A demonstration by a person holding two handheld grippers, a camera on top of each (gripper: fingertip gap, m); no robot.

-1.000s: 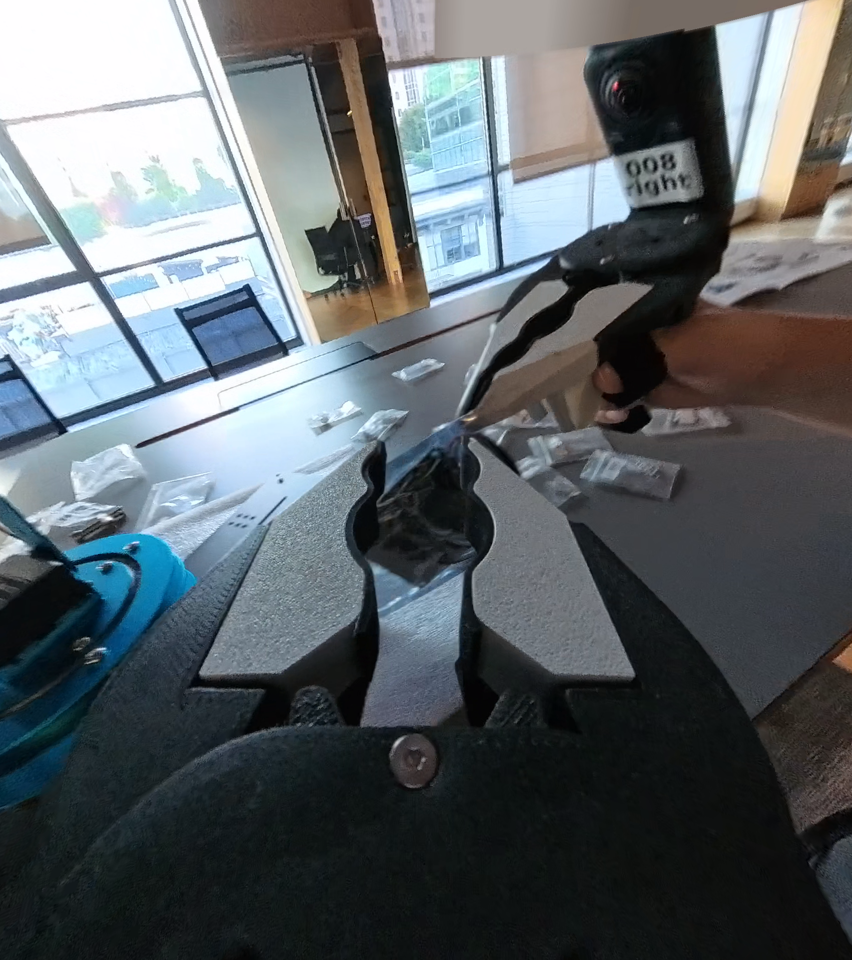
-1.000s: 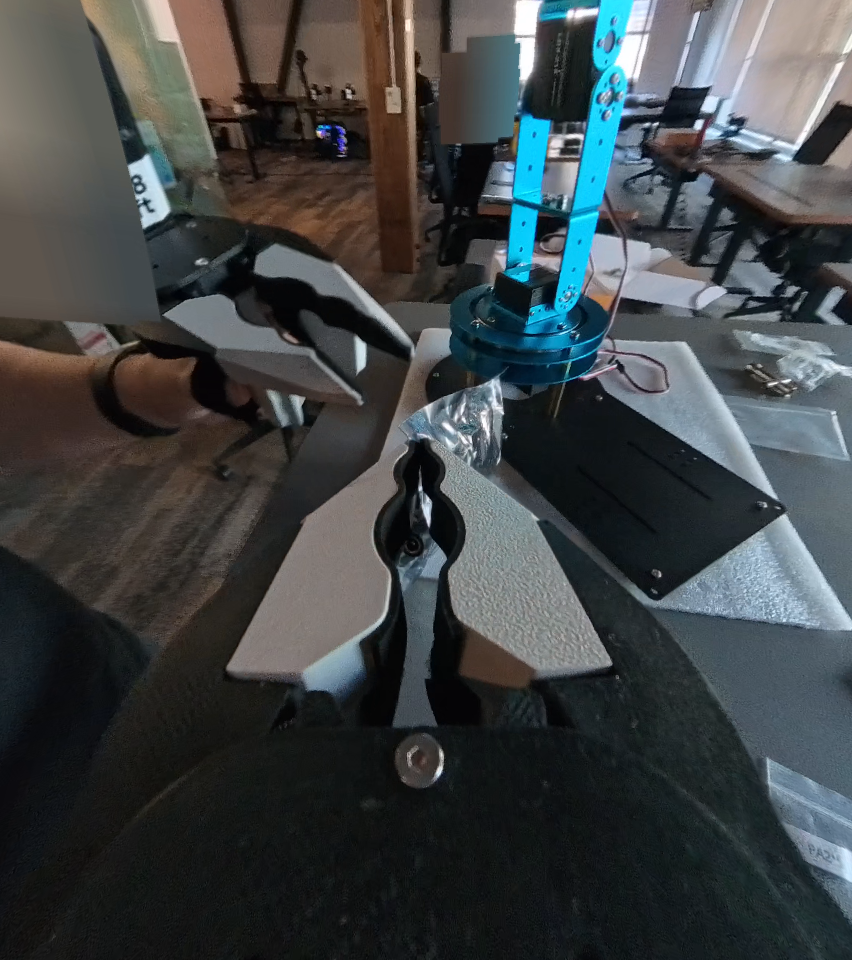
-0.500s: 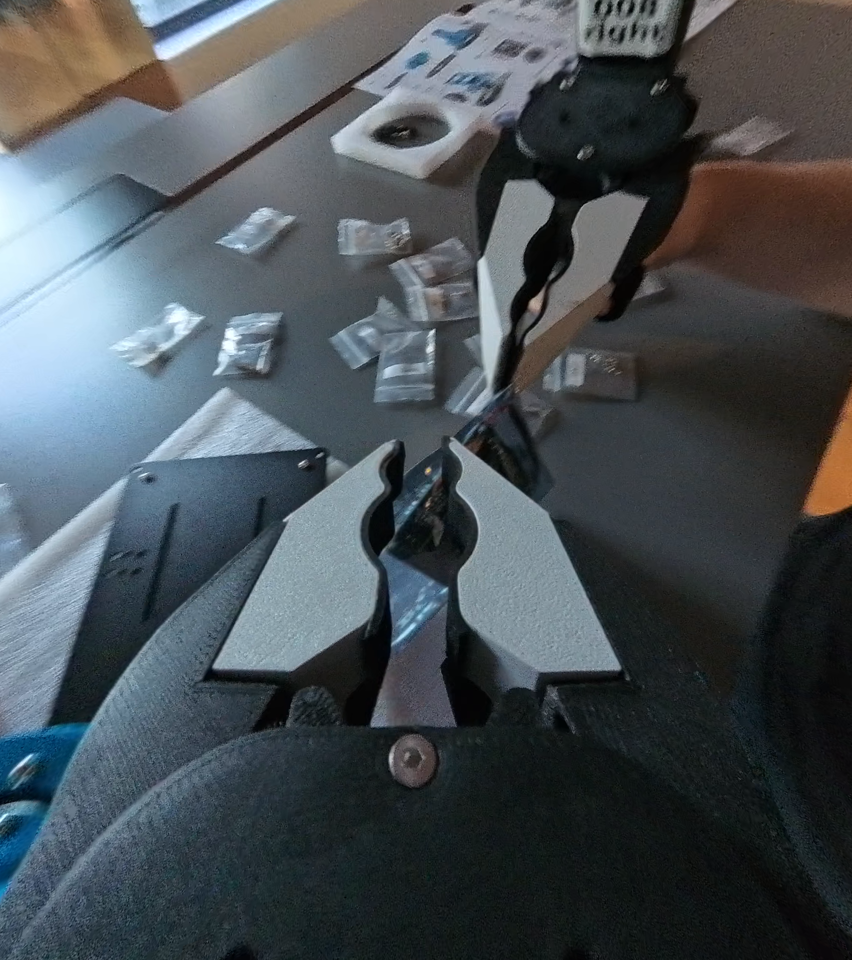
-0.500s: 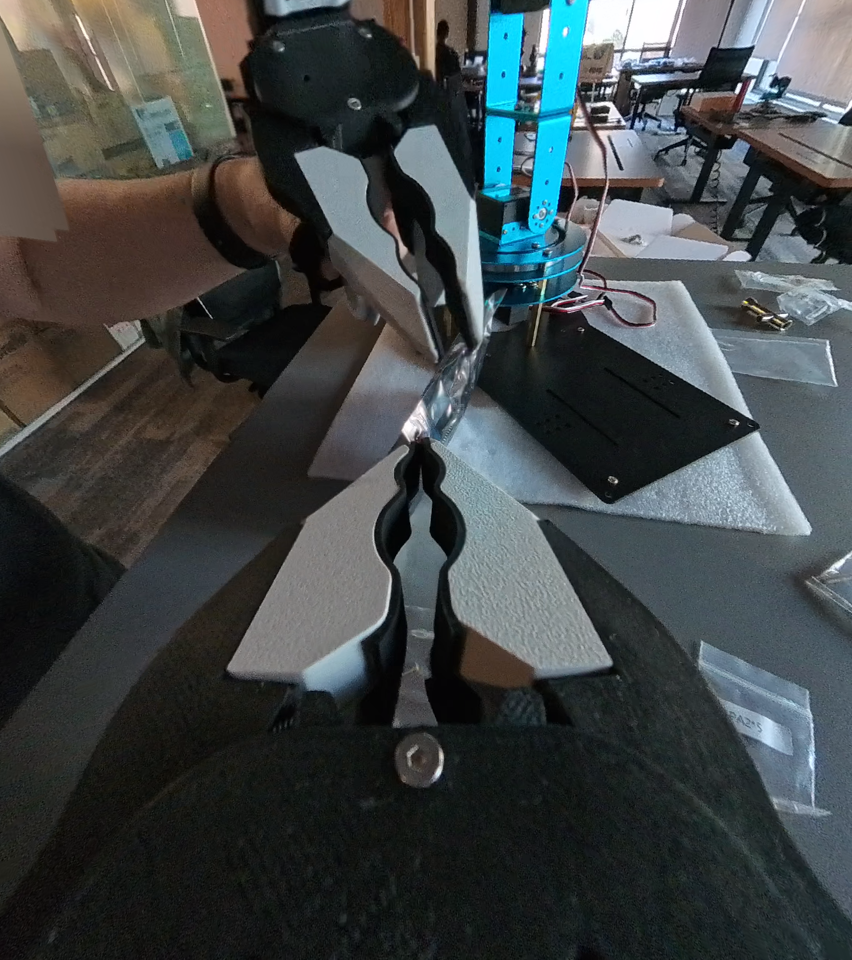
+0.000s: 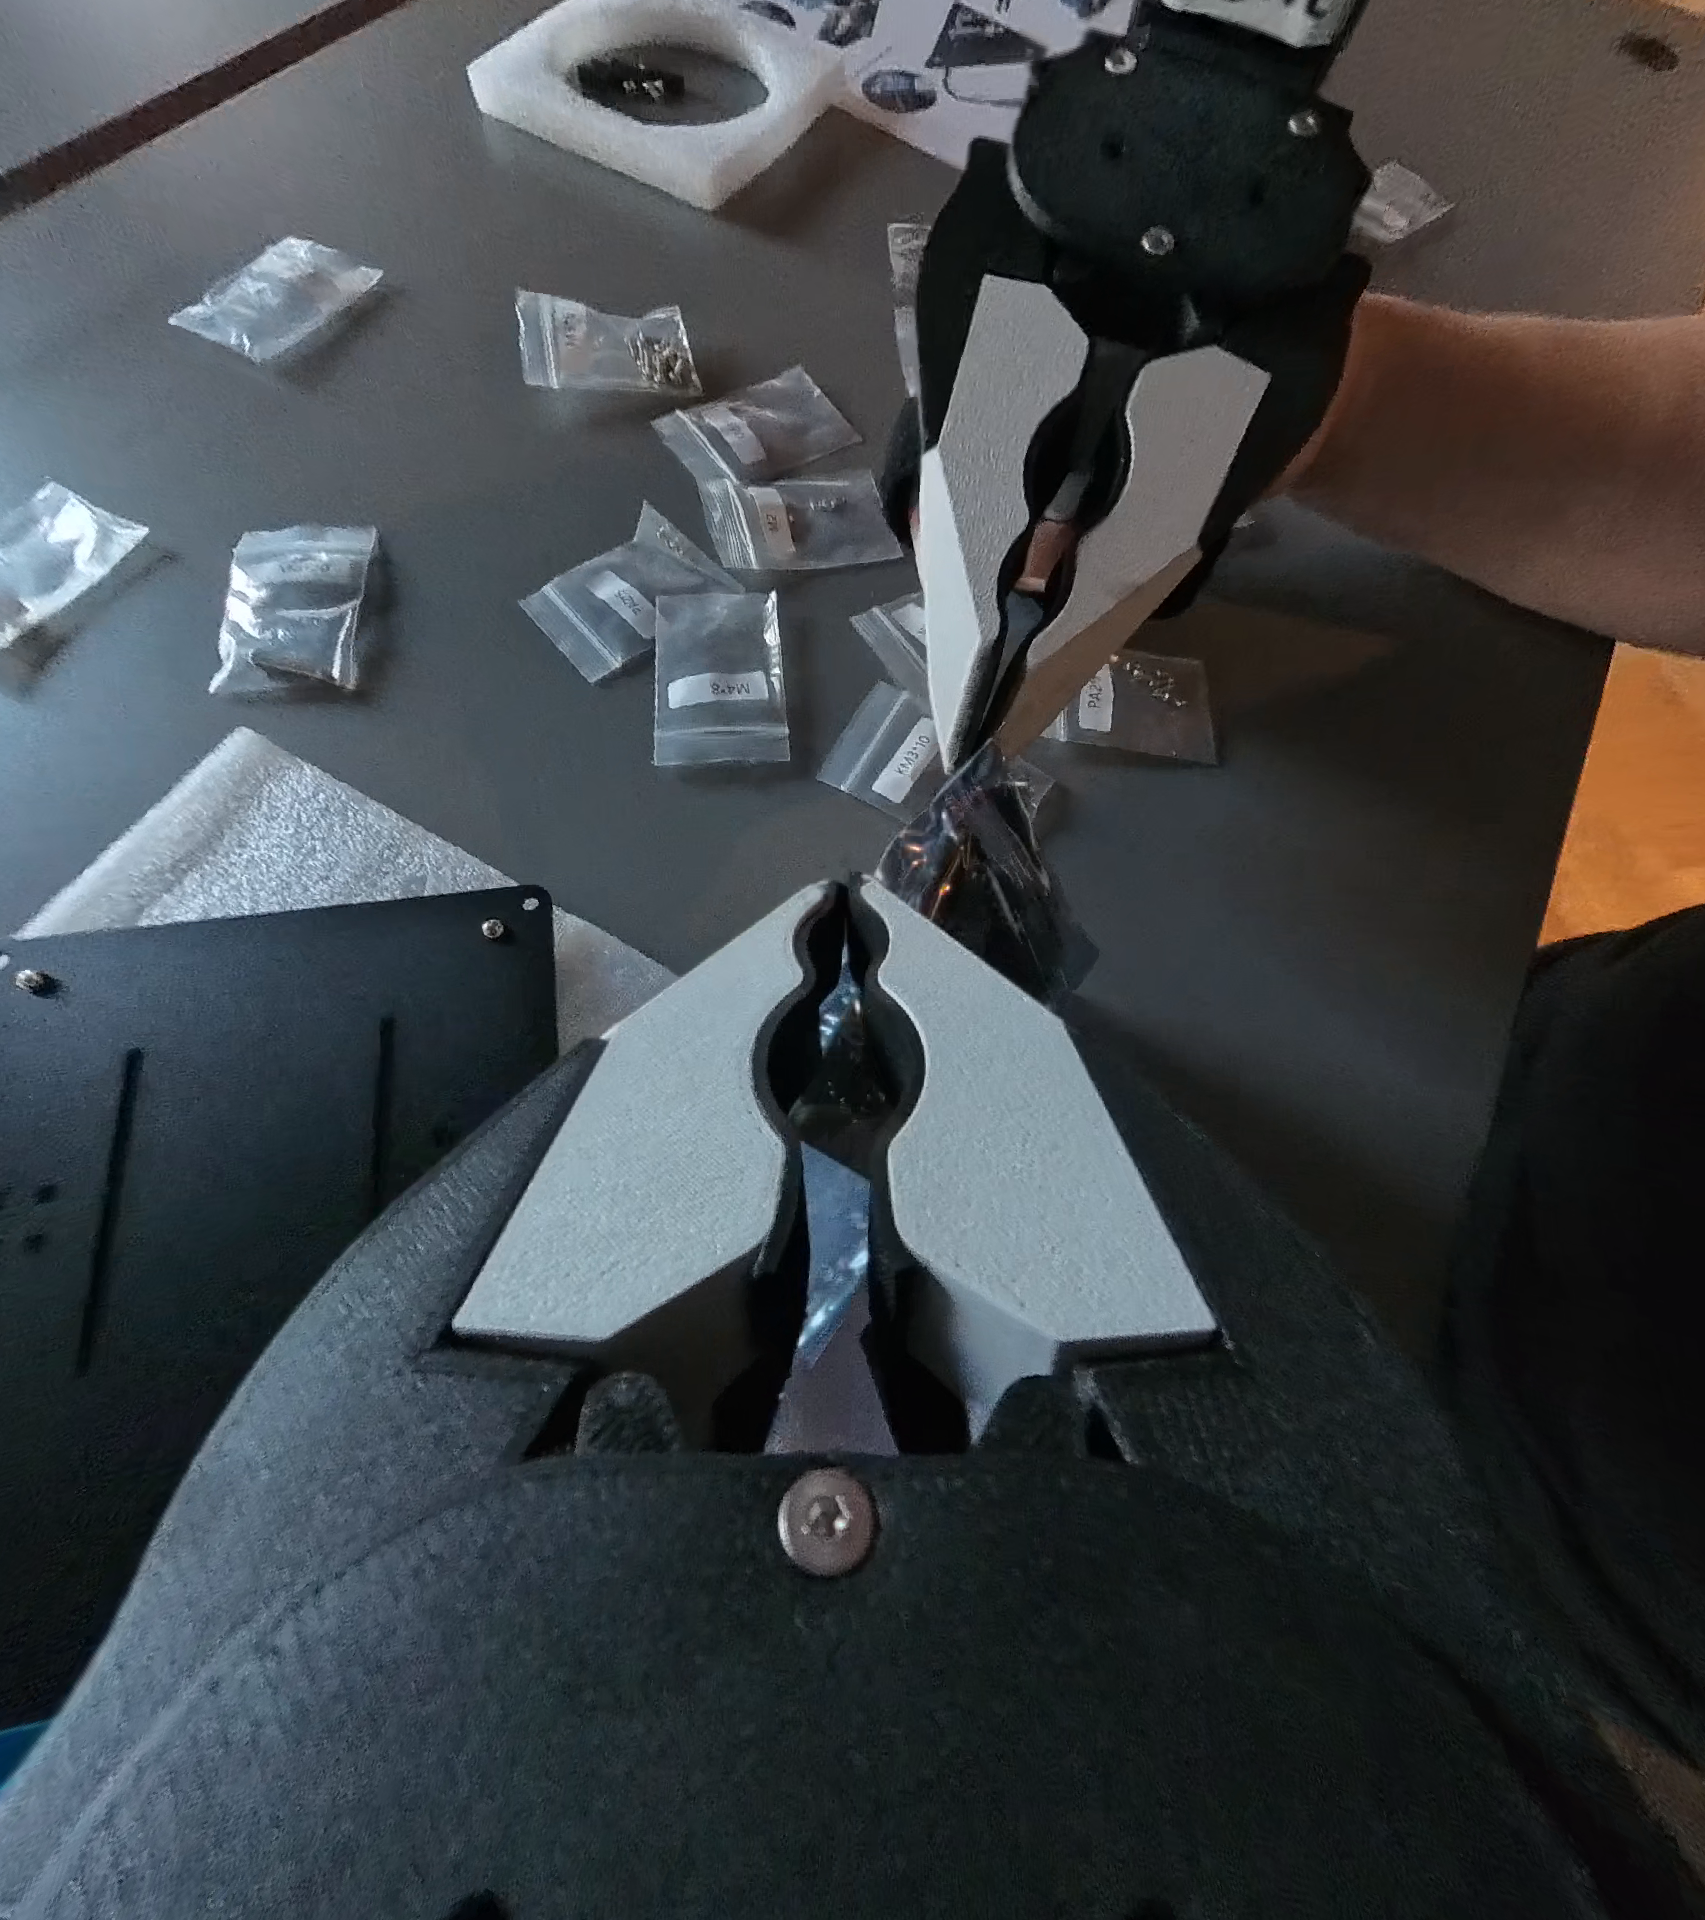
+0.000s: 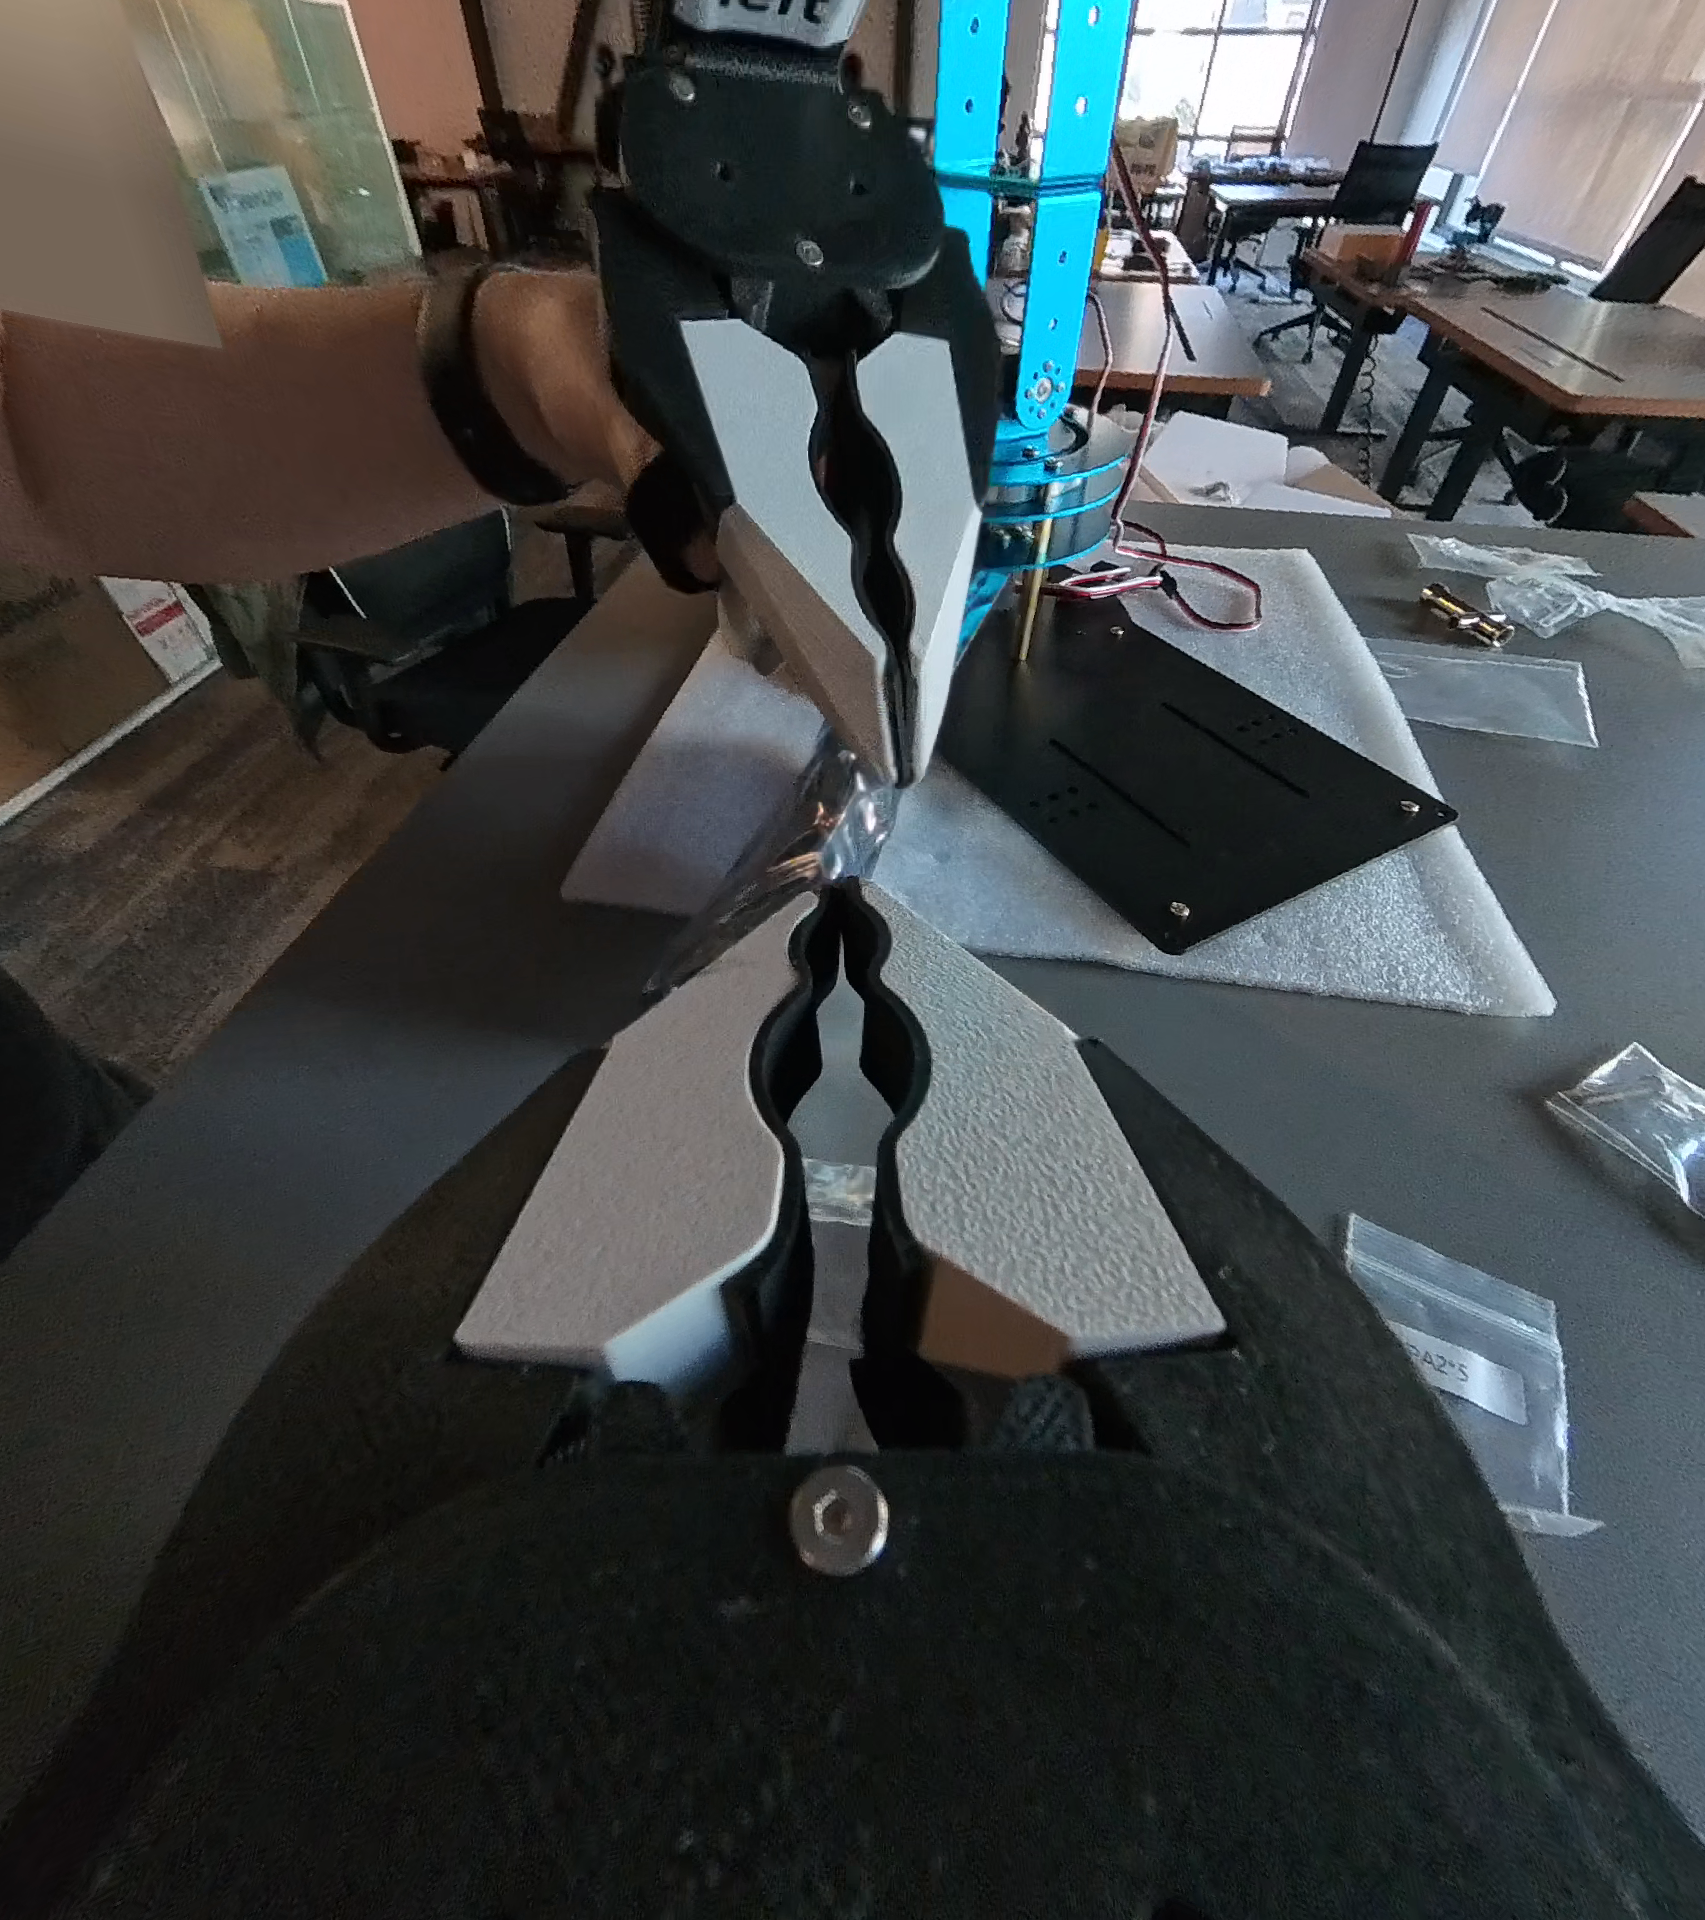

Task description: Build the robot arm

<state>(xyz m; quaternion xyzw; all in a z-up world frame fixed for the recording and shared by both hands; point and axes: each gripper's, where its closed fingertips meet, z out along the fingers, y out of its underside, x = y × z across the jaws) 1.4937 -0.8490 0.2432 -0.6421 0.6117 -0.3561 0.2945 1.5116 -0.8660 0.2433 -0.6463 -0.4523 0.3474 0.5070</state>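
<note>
Plate: black plate [image 5: 235,1122] on white foam [image 5: 245,852], at the table's [image 5: 1295,935] left edge.
Left gripper [image 5: 850,896]: tips clamped on a clear bag [image 5: 983,883], held above the table's near edge.
Bags: loose bags [image 5: 718,675] mid-table.
Right gripper [image 5: 978,753]: tips pinched on the bag's far end.

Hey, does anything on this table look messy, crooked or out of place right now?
Mostly the small plastic bags: they lie scattered at all angles across the grey table, some overlapping. One crumpled bag hangs off the table, pinched between the left hand-held gripper and the right hand-held gripper. Nothing looks spilled.
</note>
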